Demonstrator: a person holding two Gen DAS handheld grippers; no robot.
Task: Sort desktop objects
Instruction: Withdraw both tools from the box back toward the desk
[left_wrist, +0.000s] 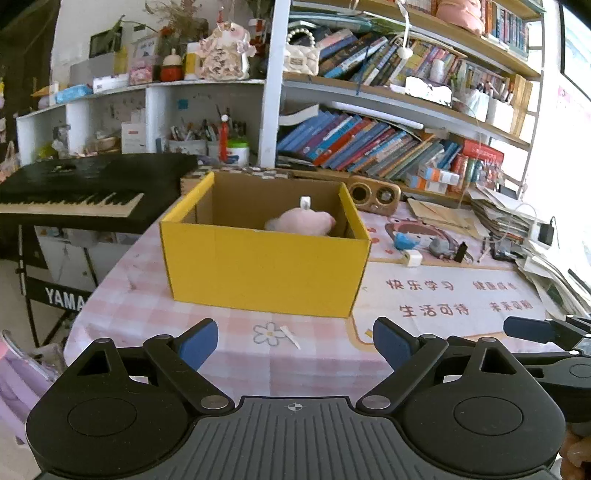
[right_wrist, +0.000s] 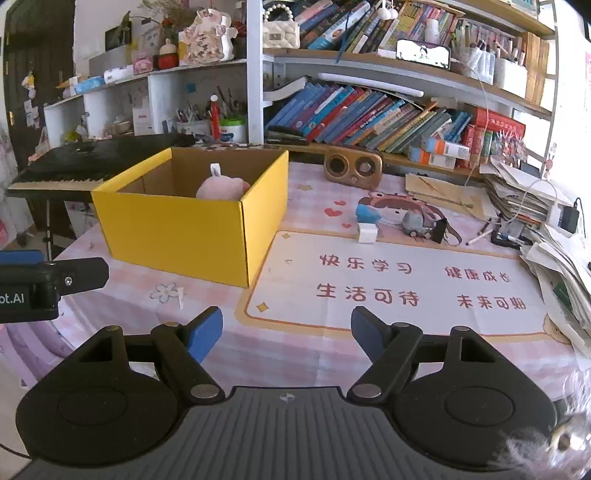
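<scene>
Yellow box (right_wrist: 192, 225): holds pink plush toy (right_wrist: 221, 188). Left gripper (left_wrist: 295, 343), right gripper (right_wrist: 286, 328): fingers wide, empty. White charger cube (right_wrist: 367, 233) pending; advise centred, level approach.

Ahead of you the near worktop (right_wrist: 295, 350) lies bare, so either claw can pass over the printed mat (right_wrist: 406, 280). The yellow box (right_wrist: 177, 236) blocks the far left, open only from above. Far right, small clutter (right_wrist: 402, 225) and stacked papers (right_wrist: 554, 266) hem you in.
</scene>
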